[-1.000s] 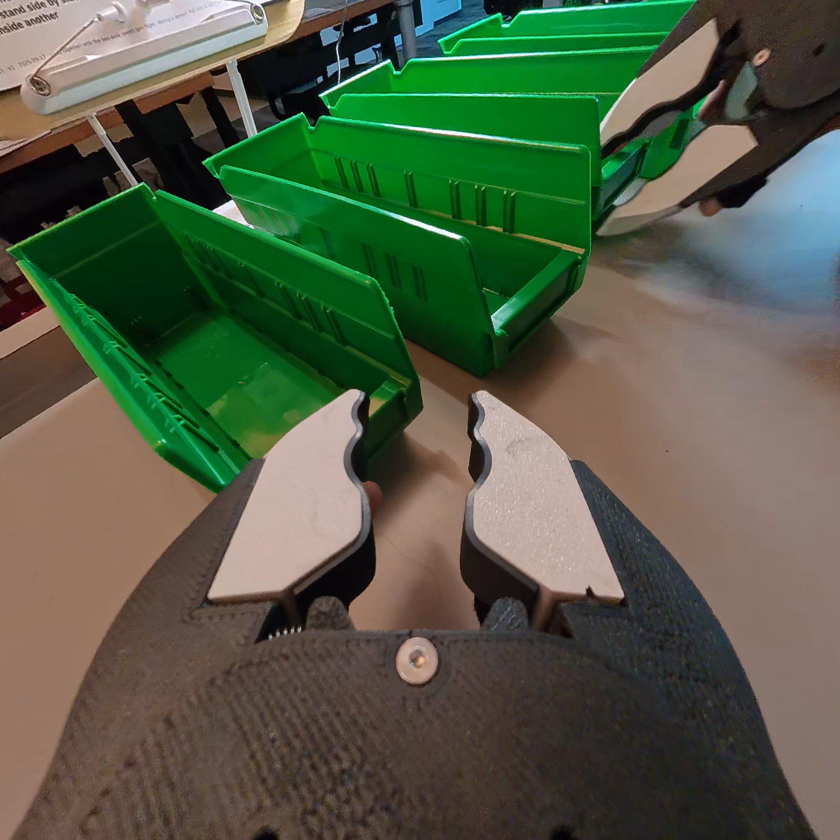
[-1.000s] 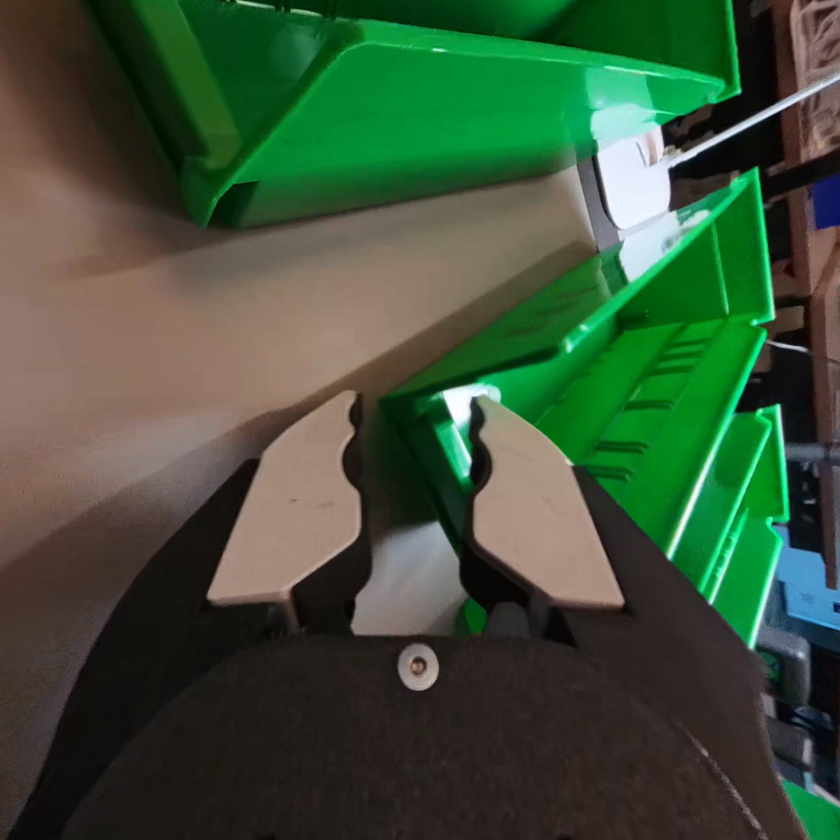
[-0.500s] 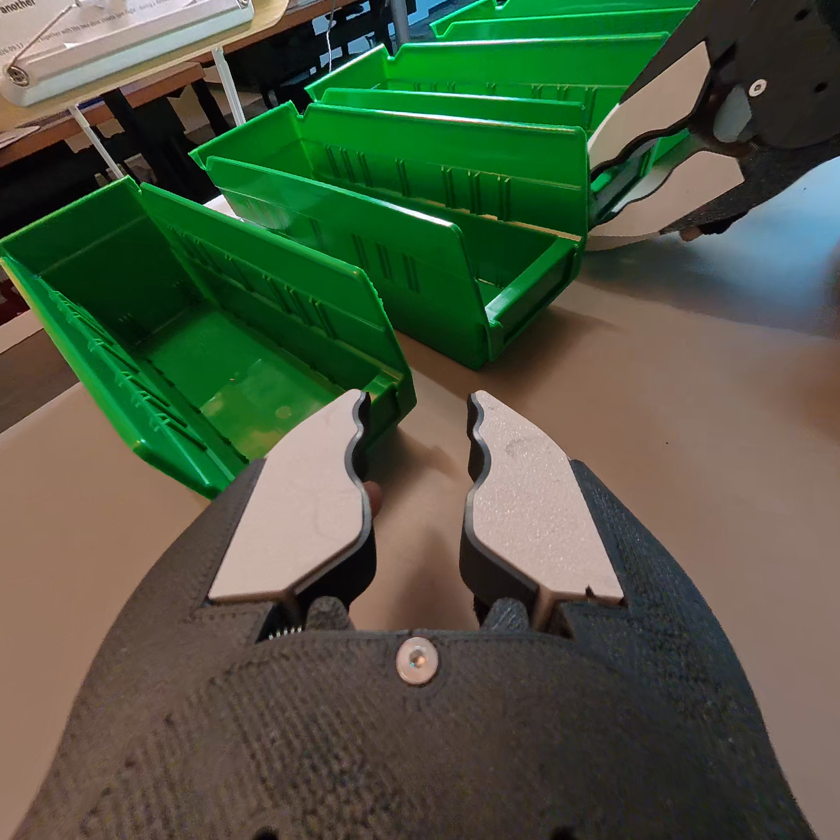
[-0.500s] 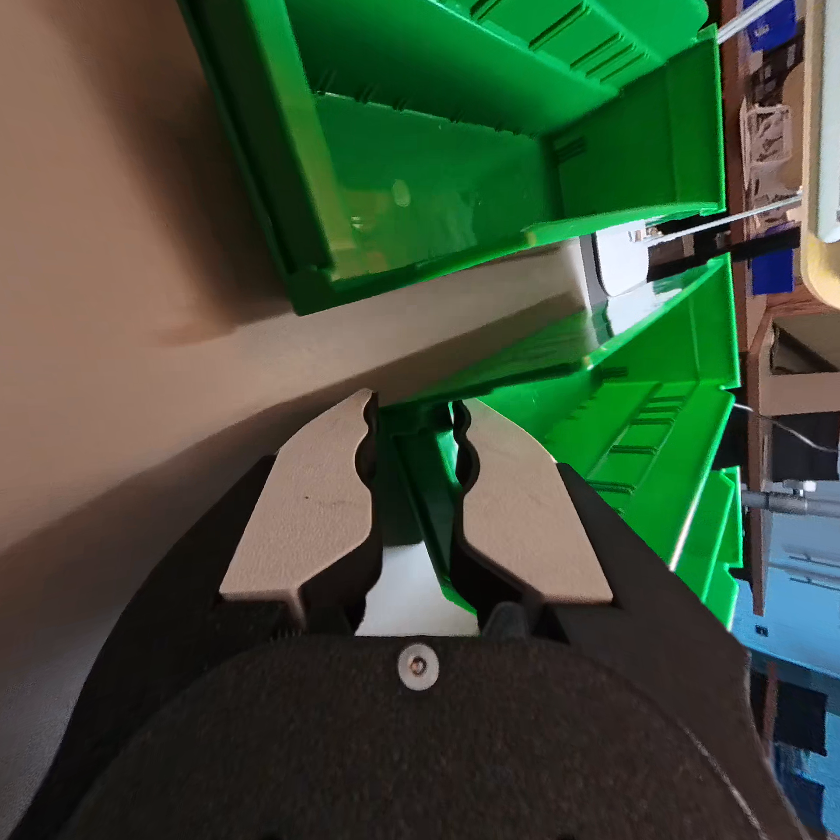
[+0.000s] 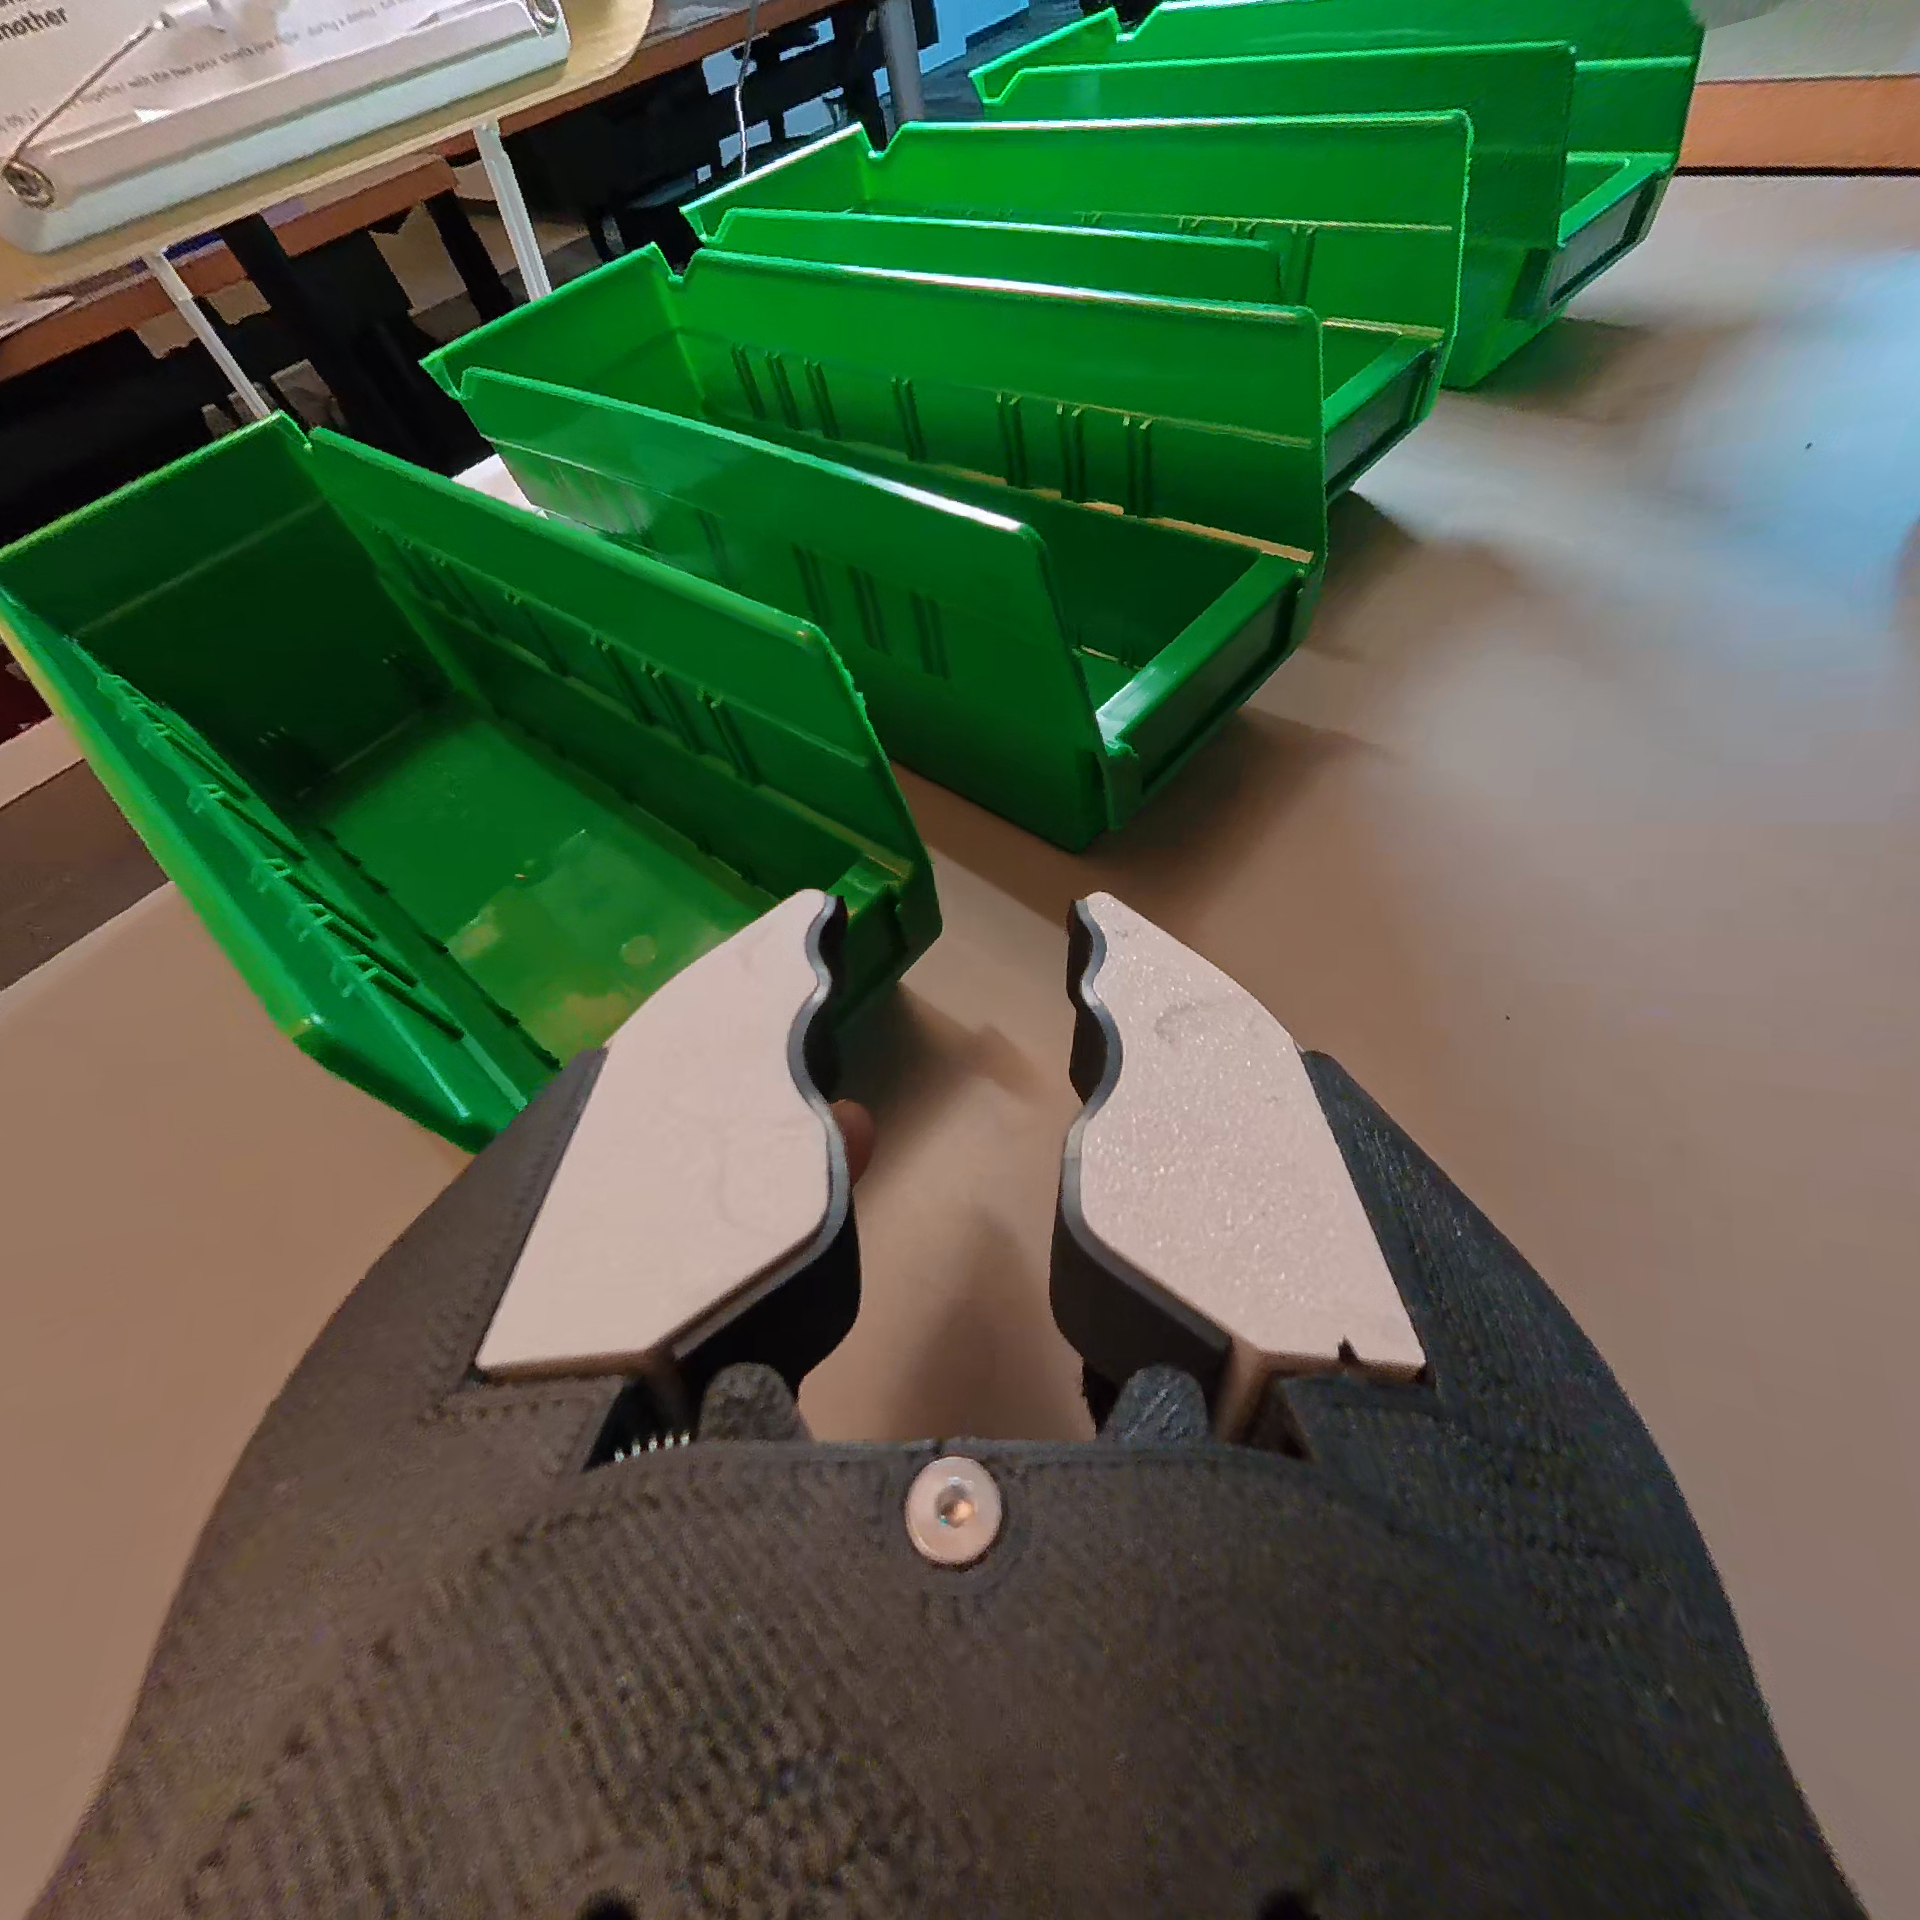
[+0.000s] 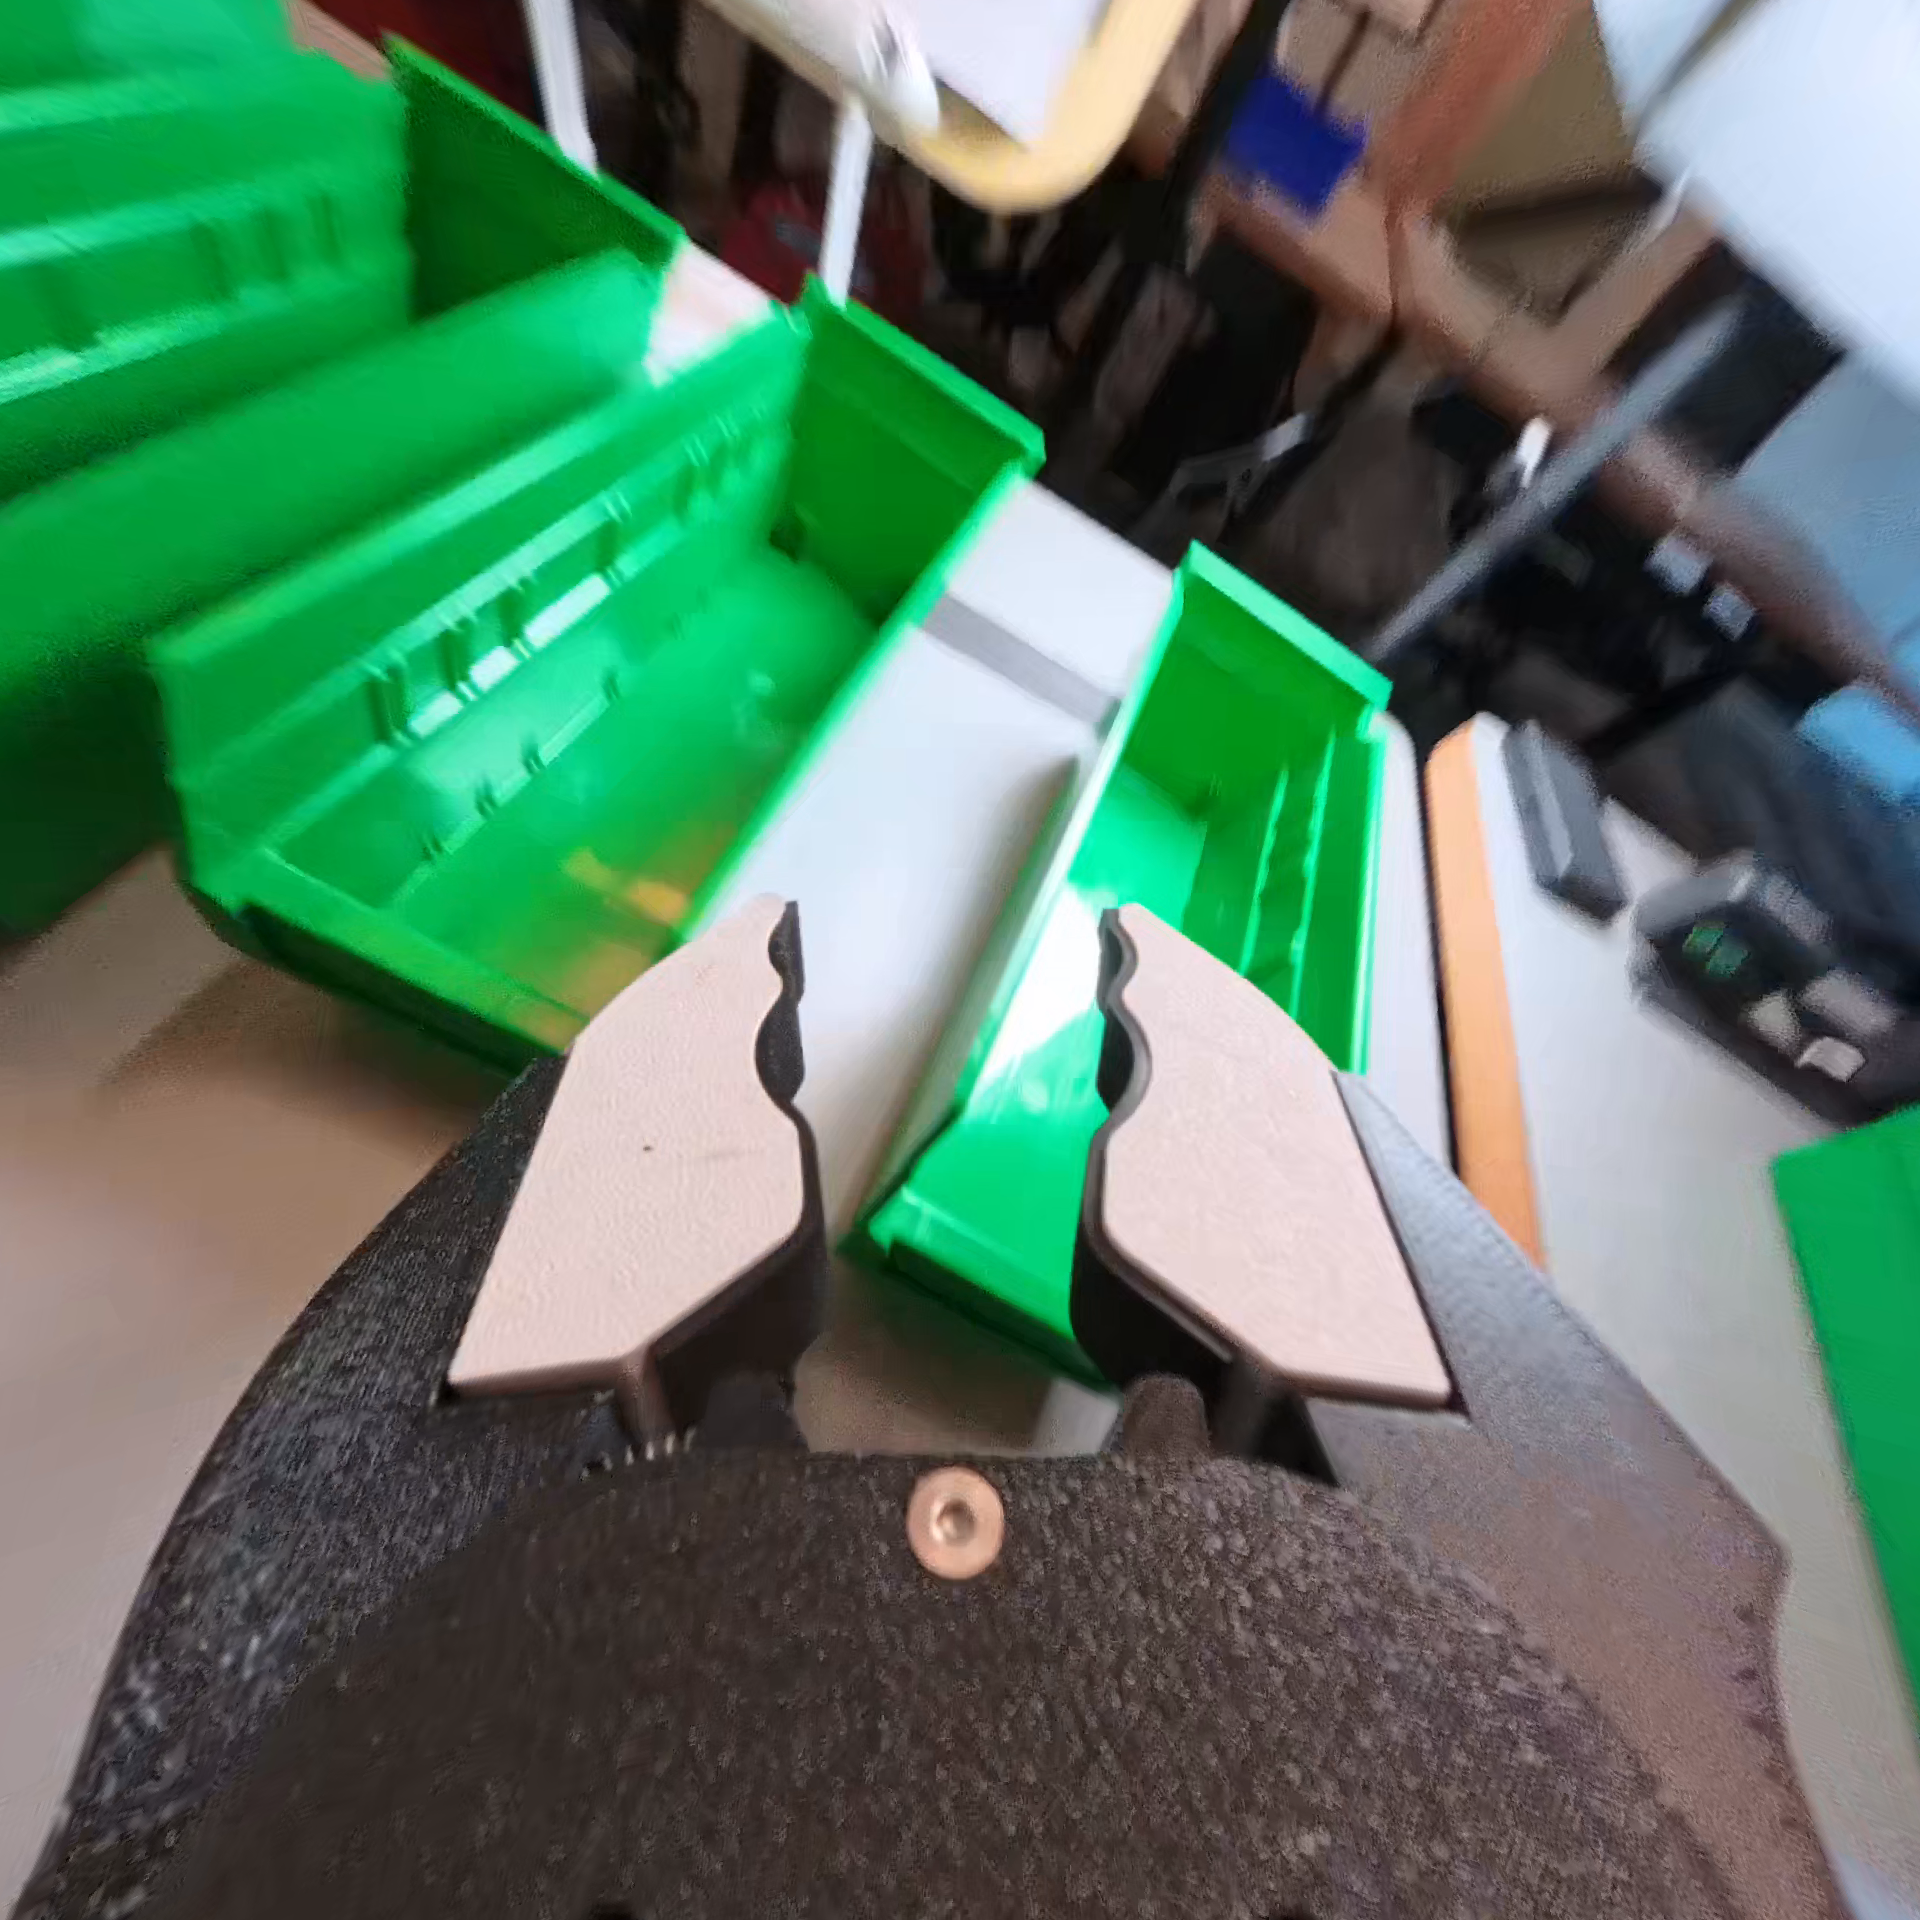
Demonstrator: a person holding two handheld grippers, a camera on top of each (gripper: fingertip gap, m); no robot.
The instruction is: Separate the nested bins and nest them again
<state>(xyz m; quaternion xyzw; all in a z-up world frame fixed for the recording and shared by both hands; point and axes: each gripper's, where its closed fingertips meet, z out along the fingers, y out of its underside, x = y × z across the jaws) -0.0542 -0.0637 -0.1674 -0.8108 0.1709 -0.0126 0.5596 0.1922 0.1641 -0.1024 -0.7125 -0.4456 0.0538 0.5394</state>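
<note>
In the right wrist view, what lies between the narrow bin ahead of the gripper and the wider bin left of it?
Only a bare strip of table; the narrow bin and wider bin stand apart.

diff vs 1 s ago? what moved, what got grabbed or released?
The right tool let go: half a second ago it was pinching a green bin's front wall, now it is open, pulled back and turned upright, out of the left wrist view. That view has edged slightly toward the nearest bin. Unchanged: left tool open and empty, green bins in their row on the table.
</note>
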